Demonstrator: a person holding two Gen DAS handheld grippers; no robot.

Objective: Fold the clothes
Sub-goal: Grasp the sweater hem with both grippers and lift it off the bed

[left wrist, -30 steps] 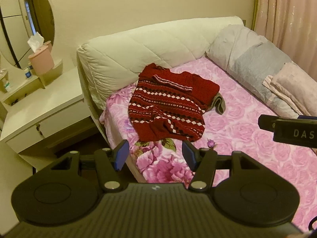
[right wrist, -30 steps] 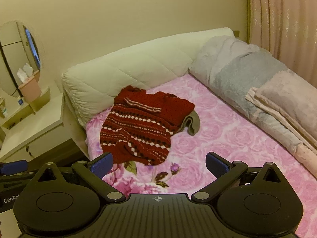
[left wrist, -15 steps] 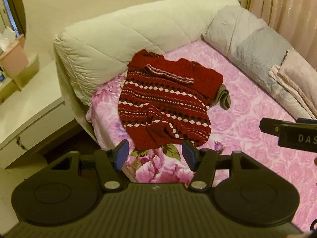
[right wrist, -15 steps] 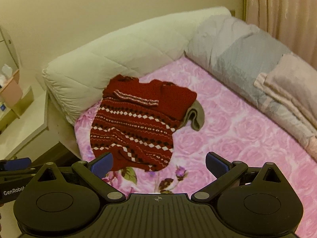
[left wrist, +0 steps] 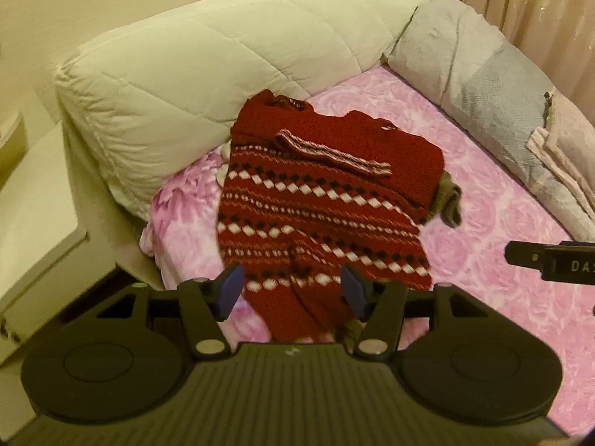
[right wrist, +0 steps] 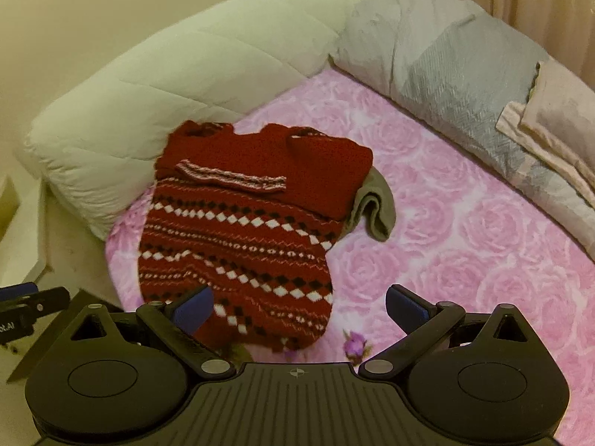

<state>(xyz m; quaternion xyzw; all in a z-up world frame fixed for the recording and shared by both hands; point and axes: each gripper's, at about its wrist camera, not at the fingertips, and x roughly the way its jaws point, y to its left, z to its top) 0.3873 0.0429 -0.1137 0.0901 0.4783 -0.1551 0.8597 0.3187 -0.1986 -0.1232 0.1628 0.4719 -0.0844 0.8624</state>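
A dark red knitted sweater (left wrist: 319,219) with white and black diamond bands lies crumpled on the pink rose-print bed (left wrist: 494,267); it also shows in the right wrist view (right wrist: 245,234). An olive-grey garment (right wrist: 375,208) pokes out from under its right side. My left gripper (left wrist: 290,290) is open and empty, above the sweater's near hem. My right gripper (right wrist: 299,306) is open wide and empty, above the hem's right part. Neither touches the cloth.
A cream quilted headboard cushion (left wrist: 208,63) runs behind the sweater. Grey and pink folded bedding (right wrist: 483,85) lies along the right side by a pink curtain (left wrist: 535,3). A white bedside cabinet (left wrist: 33,200) stands left of the bed (right wrist: 465,245).
Both grippers have moved forward and down toward the sweater, which now looks larger and sits between the fingers. Both stay open. The mirror and tissue box have left the view.
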